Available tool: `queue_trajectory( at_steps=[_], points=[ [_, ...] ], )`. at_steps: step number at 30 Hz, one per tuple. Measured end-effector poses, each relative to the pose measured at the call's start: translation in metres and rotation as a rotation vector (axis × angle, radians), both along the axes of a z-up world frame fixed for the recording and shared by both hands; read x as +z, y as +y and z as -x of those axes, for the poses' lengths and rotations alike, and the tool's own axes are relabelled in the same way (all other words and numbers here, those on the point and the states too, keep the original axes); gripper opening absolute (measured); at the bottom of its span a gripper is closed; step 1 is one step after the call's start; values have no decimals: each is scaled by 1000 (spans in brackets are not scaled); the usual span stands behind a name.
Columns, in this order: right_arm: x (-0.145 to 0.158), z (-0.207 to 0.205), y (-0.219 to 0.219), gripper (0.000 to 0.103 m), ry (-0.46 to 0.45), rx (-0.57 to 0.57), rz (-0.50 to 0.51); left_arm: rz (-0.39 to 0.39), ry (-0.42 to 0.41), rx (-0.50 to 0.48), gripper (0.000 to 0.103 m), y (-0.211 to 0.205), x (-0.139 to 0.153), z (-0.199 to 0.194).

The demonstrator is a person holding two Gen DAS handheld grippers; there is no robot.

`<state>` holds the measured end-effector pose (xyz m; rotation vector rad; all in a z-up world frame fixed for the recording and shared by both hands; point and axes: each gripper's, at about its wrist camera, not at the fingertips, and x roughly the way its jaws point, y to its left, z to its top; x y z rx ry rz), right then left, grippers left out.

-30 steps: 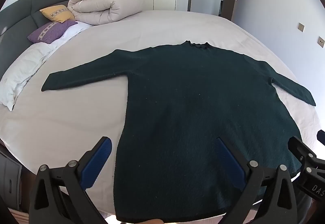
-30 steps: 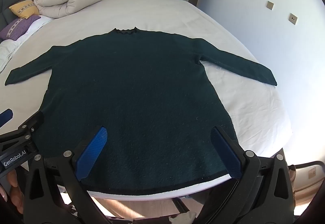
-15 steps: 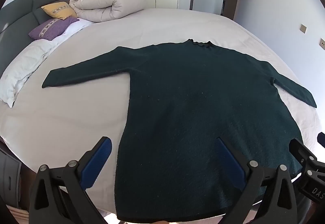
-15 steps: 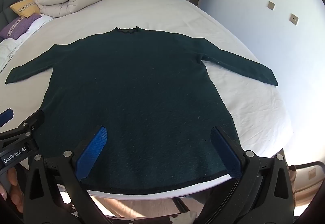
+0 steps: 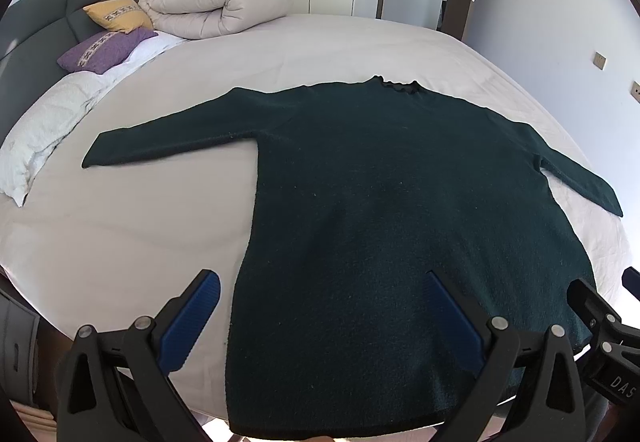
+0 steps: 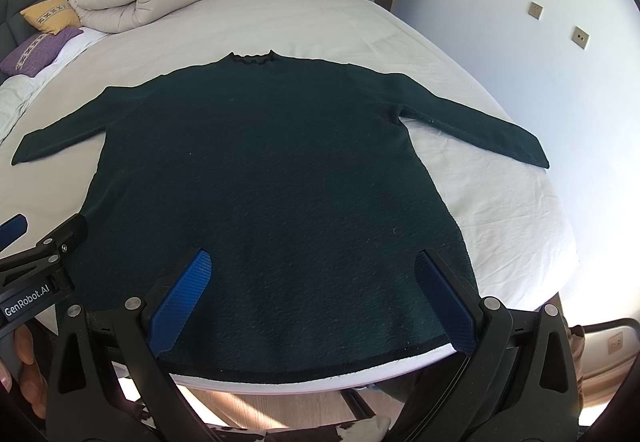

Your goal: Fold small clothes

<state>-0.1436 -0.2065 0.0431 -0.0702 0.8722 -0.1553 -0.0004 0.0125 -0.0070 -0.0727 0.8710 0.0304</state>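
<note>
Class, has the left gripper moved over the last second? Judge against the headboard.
Yes. The left gripper has tilted down: headboard and sweater sit lower.

The left hand-held gripper (image 5: 324, 322) is spread wide, its blue pads (image 5: 188, 326) well apart at about 7 and 5 o'clock in its own view, with nothing between them. The right hand-held gripper (image 6: 320, 298) is likewise spread wide, blue pads (image 6: 180, 298) far apart and gripping nothing. The two sit side by side: the right one's black frame shows at 4 o'clock in the left wrist view, the left one's at 8 o'clock in the right wrist view. Bare fingers (image 6: 26, 370) of the left hand wrap its handle there.
</note>
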Motion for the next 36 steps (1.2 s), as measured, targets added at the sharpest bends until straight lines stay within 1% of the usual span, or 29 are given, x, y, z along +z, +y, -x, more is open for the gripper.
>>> queue_trajectory(
  at_steps=[9, 17, 36],
  points=[
    [0, 1, 2, 103, 2, 0, -2, 2, 5, 2, 103, 0, 0, -2],
    [-9, 5, 11, 103, 3, 0, -4, 4, 7, 2, 103, 1, -1, -1],
    [-10, 6, 10, 103, 6, 1, -8, 12, 13, -1, 103, 0, -3, -2]
  ],
)
